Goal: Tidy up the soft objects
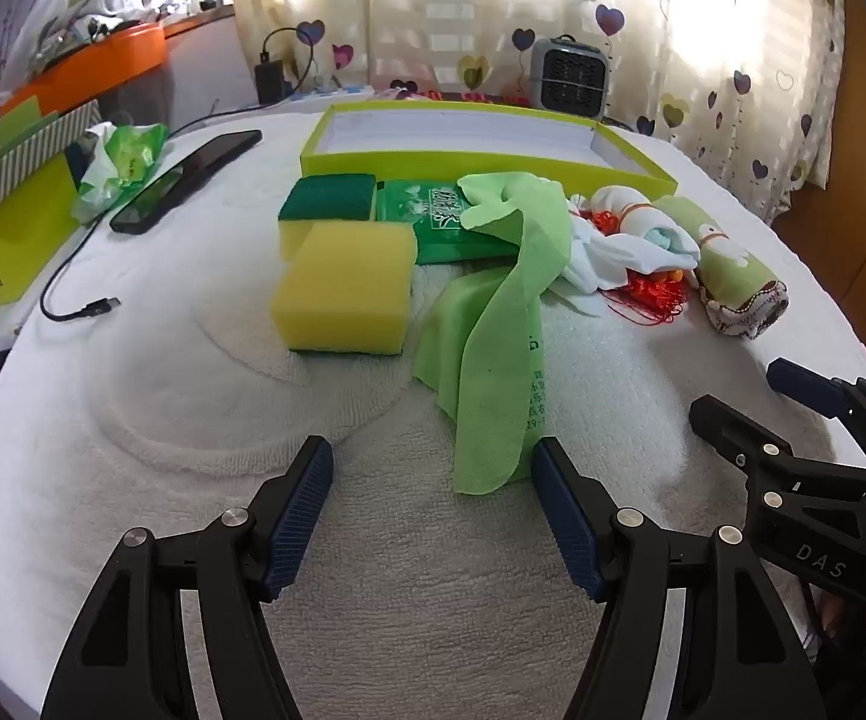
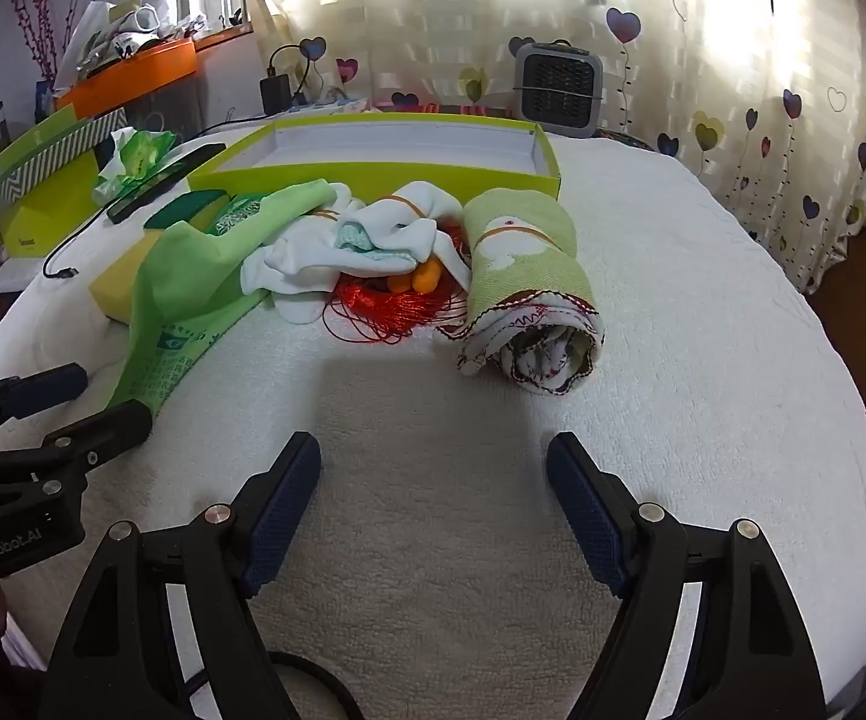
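On the white towel-covered table lie a yellow sponge [image 1: 343, 294], a green-topped sponge [image 1: 326, 198], a green packet [image 1: 439, 222], a light green cloth [image 1: 493, 330], white socks [image 1: 613, 246] over red tassel cord [image 1: 649, 300], and a rolled green towel [image 1: 733, 276]. Behind them sits an open lime-green box [image 1: 481, 144]. My left gripper [image 1: 433, 468] is open and holds nothing, with the cloth's near end just beyond its right finger. My right gripper [image 2: 433, 462] is open over bare towel, short of the rolled towel [image 2: 529, 276], socks [image 2: 367, 246] and cloth [image 2: 187, 294].
A phone [image 1: 187, 180] and a black USB cable [image 1: 73, 294] lie left of the sponges. Crumpled green wrapping [image 1: 121, 162], green boxes [image 1: 7, 222] and an orange tray [image 1: 97, 66] crowd the left edge. A small grey heater [image 1: 571, 72] stands behind the box, before heart-print curtains.
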{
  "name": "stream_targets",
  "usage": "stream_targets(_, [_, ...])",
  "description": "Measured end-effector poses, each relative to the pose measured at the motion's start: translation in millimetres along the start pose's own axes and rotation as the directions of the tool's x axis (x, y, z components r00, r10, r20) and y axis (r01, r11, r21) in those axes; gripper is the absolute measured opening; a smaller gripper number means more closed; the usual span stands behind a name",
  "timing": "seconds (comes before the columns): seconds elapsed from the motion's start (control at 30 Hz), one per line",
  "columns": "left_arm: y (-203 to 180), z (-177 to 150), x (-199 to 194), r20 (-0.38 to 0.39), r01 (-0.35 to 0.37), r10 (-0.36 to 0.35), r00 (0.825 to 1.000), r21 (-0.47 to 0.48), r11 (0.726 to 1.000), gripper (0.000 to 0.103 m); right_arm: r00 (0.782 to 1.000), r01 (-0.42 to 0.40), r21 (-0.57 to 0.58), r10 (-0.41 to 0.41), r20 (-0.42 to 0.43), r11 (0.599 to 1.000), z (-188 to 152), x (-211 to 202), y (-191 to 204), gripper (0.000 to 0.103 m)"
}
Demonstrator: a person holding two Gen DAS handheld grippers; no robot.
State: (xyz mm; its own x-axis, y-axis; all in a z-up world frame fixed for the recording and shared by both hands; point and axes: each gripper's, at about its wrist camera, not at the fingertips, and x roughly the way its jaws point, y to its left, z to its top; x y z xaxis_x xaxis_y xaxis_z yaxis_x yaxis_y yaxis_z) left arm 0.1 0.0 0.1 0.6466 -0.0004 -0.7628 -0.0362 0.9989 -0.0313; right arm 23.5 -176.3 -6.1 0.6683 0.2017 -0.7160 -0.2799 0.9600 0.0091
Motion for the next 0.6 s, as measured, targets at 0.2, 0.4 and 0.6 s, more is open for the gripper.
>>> stream_targets(0.2, [0.4, -0.3, -0.4, 0.006, -0.001, 0.001, 1.000, -0.001, 1.000, 0.068, 1.000, -0.001, 0.001, 0.001, 0.002, 1.000, 0.0, 0.2, -0.4, 0.078])
stream_targets(0.4, [-0.3, 0.1, 0.1, 0.004, -0.002, 0.002, 1.000, 0.000, 1.000, 0.068, 1.000, -0.002, 0.001, 0.002, 0.002, 1.000, 0.0, 0.3, -0.7, 0.078])
stream_targets(0.6, [-0.1, -0.1, -0.1, 0.006, -0.002, 0.002, 1.000, 0.001, 1.000, 0.068, 1.000, -0.001, 0.001, 0.001, 0.002, 1.000, -0.2, 0.2, -0.7, 0.078])
